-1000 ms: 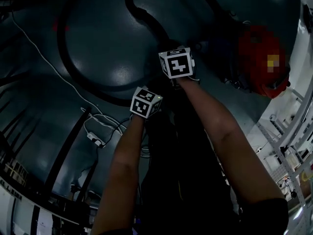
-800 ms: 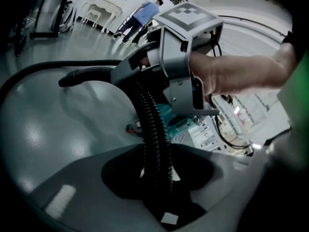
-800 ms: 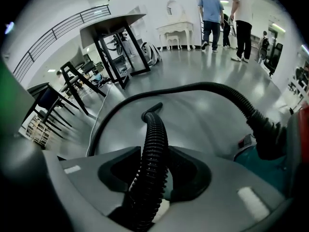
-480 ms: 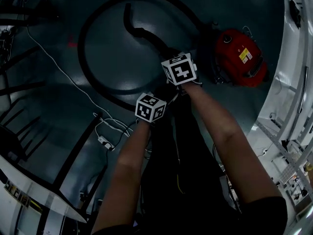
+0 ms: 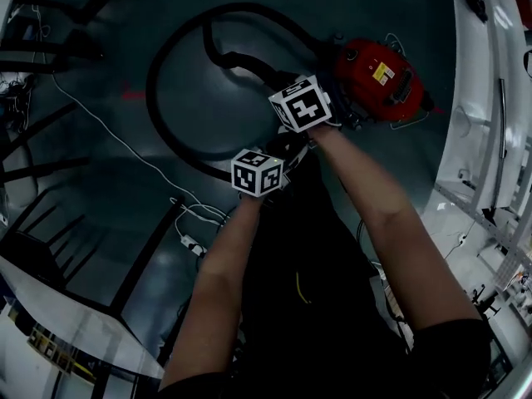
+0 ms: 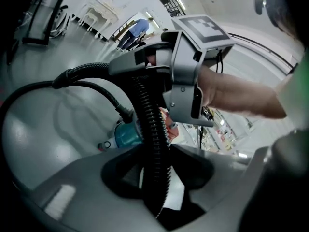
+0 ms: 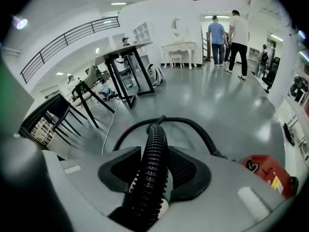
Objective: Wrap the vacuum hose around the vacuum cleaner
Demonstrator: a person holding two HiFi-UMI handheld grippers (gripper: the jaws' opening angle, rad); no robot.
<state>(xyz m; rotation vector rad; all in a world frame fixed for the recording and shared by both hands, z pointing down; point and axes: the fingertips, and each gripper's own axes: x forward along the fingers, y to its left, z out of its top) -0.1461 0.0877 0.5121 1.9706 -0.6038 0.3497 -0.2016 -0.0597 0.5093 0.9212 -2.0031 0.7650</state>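
Note:
The red vacuum cleaner (image 5: 378, 77) stands on the dark floor at the upper right, and shows low right in the right gripper view (image 7: 268, 174). Its black ribbed hose (image 5: 162, 98) lies in a wide loop across the floor to the left. My right gripper (image 5: 303, 108) is just left of the vacuum, shut on the hose (image 7: 150, 168), which runs up between its jaws. My left gripper (image 5: 259, 171) is a little nearer to me, shut on the same hose (image 6: 150, 144). From the left gripper view the right gripper (image 6: 186, 76) holds the hose just above.
A white cable with a power strip (image 5: 189, 243) trails over the floor at the left. Dark table and chair legs (image 5: 50, 131) stand further left. White shelving (image 5: 490, 98) runs along the right. Two people (image 7: 229, 33) stand far off beyond a black table (image 7: 125, 57).
The vacuum cleaner has come closer to my right gripper in the head view, and the hose loop sits higher and tighter. Both grippers keep their hold on the hose.

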